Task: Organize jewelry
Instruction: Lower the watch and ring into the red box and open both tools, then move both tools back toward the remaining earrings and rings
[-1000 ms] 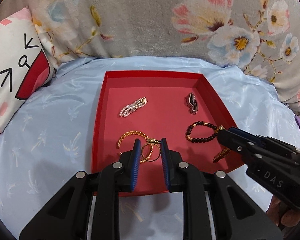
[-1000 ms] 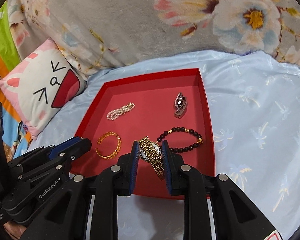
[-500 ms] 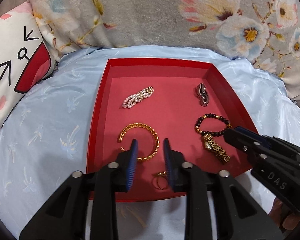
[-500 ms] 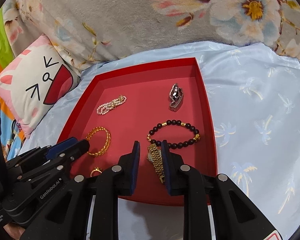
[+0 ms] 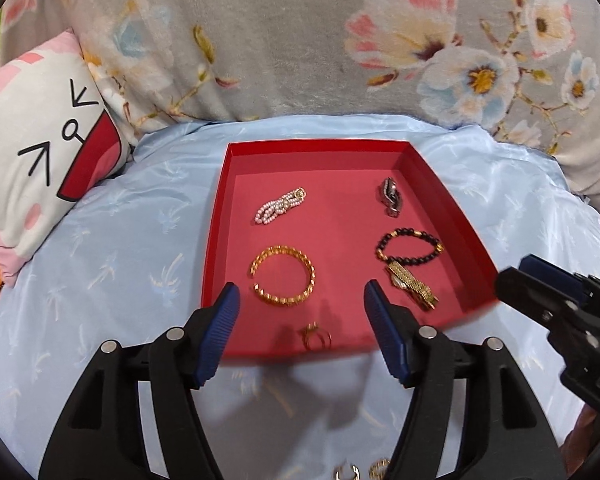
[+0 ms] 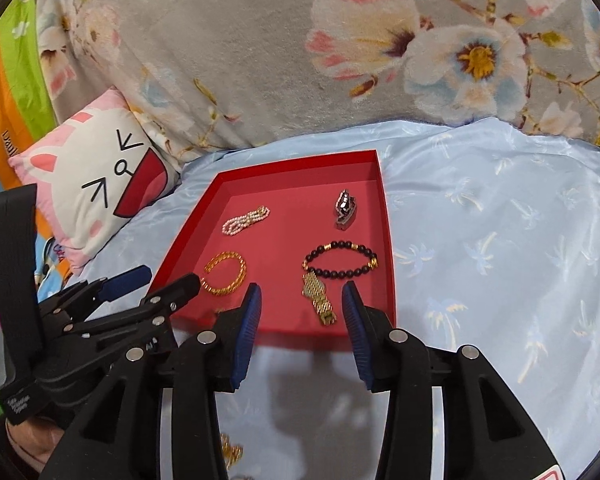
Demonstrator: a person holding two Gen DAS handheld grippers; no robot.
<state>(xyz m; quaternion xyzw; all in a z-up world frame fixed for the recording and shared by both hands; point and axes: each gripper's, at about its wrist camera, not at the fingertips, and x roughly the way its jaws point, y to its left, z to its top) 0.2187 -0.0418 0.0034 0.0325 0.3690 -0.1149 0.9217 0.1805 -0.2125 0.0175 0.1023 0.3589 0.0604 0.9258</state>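
Release step, both hands: the left gripper (image 5: 302, 308) has just been opening, and its fingers (image 5: 220, 332) stand well apart with nothing held; the ring (image 5: 315, 336) lies loose on the tray floor between and just ahead of them, near the front wall; the right gripper (image 6: 302, 316) has likewise just been opening, less widely, and grips nothing, the gold watch (image 6: 319, 298) lying flat in the tray (image 6: 384, 216) between its fingers, touching the dark bead bracelet (image 6: 340, 262). Also in the tray, apart from one another: gold bangle (image 5: 284, 276), pearl piece (image 5: 280, 206), dark clip (image 5: 390, 196). The tray sits on a pale blue bed cover (image 5: 100, 280). Small gold pieces (image 5: 364, 470) lie on the cover below the left gripper, outside the tray; they may be earrings, but blur and cropping leave that uncertain. Judged next: both grippers clear the tray, then one lowers onto a loose piece with fingers narrowed for a small, thin item, pinches it, and carries it to a free spot in the tray.
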